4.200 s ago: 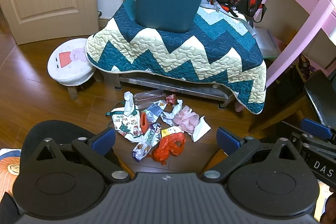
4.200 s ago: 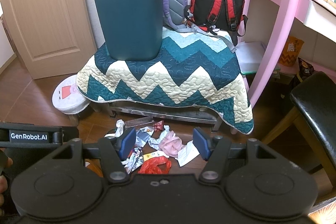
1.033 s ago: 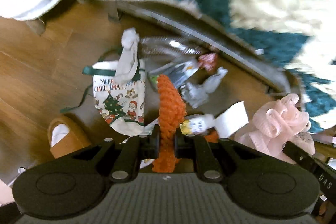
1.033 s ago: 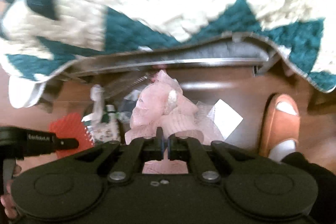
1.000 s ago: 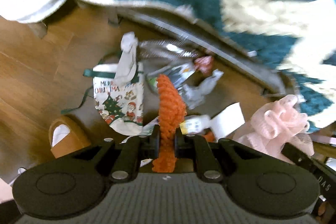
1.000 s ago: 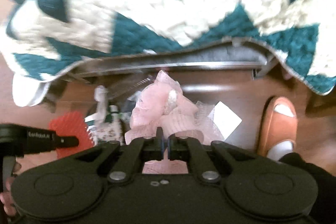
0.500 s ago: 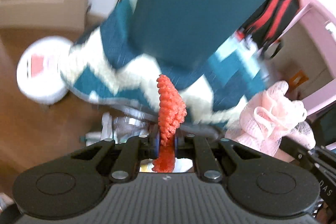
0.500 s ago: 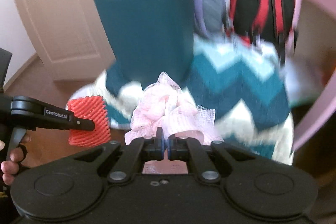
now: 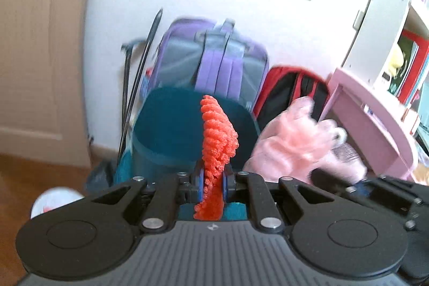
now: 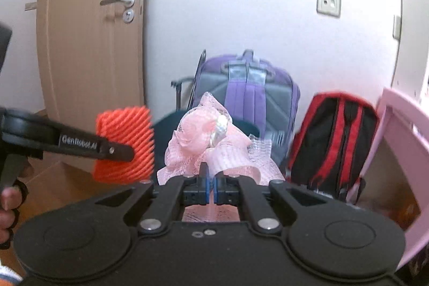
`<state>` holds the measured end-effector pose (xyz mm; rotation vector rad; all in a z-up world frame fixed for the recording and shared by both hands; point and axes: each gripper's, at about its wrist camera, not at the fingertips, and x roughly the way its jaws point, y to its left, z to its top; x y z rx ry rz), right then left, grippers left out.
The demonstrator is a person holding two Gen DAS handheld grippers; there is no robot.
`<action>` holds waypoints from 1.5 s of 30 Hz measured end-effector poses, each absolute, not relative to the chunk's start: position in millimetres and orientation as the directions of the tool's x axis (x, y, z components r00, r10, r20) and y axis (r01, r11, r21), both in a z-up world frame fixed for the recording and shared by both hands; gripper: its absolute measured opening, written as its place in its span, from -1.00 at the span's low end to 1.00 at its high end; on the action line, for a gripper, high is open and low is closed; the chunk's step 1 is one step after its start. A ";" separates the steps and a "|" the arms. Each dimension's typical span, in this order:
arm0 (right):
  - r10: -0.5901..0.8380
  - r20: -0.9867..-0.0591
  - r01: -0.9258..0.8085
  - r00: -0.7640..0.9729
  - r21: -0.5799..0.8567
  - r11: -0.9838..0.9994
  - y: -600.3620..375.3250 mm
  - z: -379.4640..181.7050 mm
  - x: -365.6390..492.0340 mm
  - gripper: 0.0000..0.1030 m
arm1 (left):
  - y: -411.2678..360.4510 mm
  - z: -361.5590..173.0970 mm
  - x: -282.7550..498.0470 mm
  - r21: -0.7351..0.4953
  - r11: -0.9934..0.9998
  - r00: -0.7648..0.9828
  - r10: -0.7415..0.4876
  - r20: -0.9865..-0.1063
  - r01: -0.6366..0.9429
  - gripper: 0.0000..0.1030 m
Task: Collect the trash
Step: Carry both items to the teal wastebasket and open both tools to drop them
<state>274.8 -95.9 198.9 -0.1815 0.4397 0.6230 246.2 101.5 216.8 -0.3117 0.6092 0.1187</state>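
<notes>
Orange foam fruit net is sitting pinched in the left hand-held gripper and pink mesh pouf in the right hand-held gripper, both hovering near the teal bin for dropping.
</notes>
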 end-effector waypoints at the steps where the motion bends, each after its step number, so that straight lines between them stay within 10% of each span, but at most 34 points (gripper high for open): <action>1: 0.521 -0.447 -0.597 0.727 -0.036 0.802 -89.9 201.9 281.7 -0.94 | 102.2 220.6 255.3 -0.244 0.949 0.817 0.025 -0.577 -0.201 -0.76; 26: 0.468 -0.644 -0.602 0.605 0.015 0.798 9.8 117.0 413.1 -0.75 | 154.9 123.6 405.1 -0.178 0.943 0.630 0.041 -0.776 -0.280 -0.74; 29: 0.467 -0.660 -0.601 0.589 0.028 0.799 10.6 111.7 415.2 -0.71 | 153.2 120.5 407.1 -0.162 0.947 0.615 0.045 -0.788 -0.276 -0.50; 33: 0.469 -0.657 -0.599 0.590 0.034 0.800 6.3 113.8 414.3 -0.57 | 152.2 125.5 401.9 -0.154 0.944 0.633 0.069 -0.771 -0.290 0.32; 45: 0.491 -0.629 -0.594 0.603 0.058 0.803 -17.0 150.3 389.2 -0.46 | 135.6 164.8 360.7 -0.142 0.949 0.670 0.087 -0.738 -0.280 0.32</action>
